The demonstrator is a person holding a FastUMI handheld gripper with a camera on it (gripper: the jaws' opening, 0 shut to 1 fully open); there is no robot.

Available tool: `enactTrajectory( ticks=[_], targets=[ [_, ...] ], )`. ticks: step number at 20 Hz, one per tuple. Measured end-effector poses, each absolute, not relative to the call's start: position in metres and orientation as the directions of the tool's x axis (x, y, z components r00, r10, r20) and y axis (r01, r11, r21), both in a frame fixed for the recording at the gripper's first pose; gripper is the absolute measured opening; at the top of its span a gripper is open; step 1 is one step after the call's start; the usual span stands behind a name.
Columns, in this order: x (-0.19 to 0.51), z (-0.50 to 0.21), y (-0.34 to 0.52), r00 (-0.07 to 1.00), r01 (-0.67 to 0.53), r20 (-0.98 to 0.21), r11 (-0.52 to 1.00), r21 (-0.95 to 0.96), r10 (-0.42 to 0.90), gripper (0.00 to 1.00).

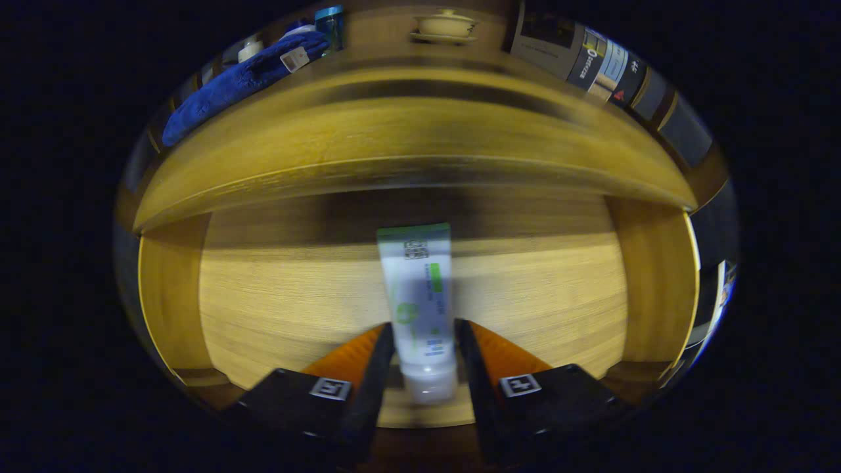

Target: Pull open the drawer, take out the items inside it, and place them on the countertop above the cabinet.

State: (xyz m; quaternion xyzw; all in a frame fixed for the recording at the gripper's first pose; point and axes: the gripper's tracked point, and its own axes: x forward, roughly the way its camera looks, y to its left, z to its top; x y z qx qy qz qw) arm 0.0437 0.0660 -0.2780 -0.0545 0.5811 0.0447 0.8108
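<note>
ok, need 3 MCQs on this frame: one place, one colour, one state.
1. Where is the tube?
A. on the countertop
B. between the gripper fingers, inside the drawer
C. beside the cloth

2. What colour is the cloth on the countertop?
A. blue
B. red
C. white

3. What state is the drawer in?
A. shut
B. open
C. taken off

Answers:
1 B, a finger flanks the tube's lower part on each side over the drawer floor.
2 A, it looks dark blue.
3 B, its floor and side walls show.

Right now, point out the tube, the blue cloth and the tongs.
tube (420, 302): gripper view, middle of its body, between the fingers.
blue cloth (243, 79): gripper view, its middle, on the countertop.
tongs (424, 341): gripper view, midway between fingertips.
</note>
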Motion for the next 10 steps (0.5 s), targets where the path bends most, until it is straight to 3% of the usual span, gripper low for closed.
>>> enactTrajectory(
  ticks=[2,4,10],
  targets=[
    [0.041,-0.268,0.068,0.333,-0.138,-0.943,0.989,-0.061,-0.012,0.53],
    [0.036,-0.249,0.077,0.353,-0.133,-0.936,0.990,-0.044,0.006,0.49],
    [0.021,-0.194,0.086,0.399,-0.103,-0.915,0.995,0.019,0.059,0.49]
  ],
)
